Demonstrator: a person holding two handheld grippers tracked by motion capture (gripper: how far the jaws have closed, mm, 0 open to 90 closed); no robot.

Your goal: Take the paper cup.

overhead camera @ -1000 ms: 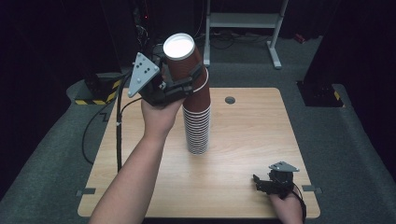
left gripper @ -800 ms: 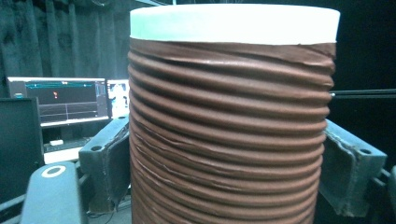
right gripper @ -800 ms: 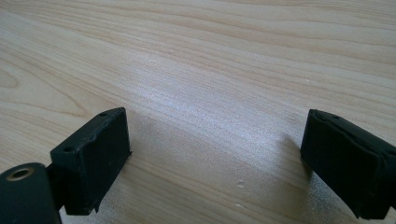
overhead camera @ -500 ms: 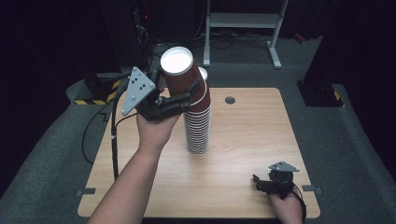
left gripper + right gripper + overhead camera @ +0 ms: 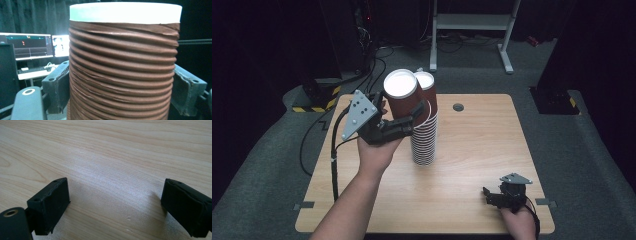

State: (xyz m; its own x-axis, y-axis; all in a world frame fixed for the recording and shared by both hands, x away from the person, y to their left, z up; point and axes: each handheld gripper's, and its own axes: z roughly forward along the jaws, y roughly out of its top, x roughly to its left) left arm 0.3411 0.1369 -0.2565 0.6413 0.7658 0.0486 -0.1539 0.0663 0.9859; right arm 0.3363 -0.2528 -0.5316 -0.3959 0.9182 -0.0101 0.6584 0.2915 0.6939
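Note:
A tall stack of brown ribbed paper cups [image 5: 424, 135] stands on the middle of the wooden table [image 5: 472, 135]. Just left of the stack's top, a single brown cup with a white inside [image 5: 403, 92] is held up in the air by my left gripper [image 5: 404, 120], whose jaws are shut on its ribbed wall [image 5: 122, 75]. My right gripper [image 5: 499, 196] rests low at the table's front right corner. It stands open over bare wood, with nothing between its fingers [image 5: 50, 202].
A small dark round grommet [image 5: 457, 107] sits in the table's far side. A white metal stand [image 5: 472, 22] and cables lie on the grey floor beyond the table. Monitors [image 5: 30, 46] glow in the background of the left gripper view.
My left gripper has carried the single cup off the stack's top, leftward and toward the person. The right gripper has stayed still.

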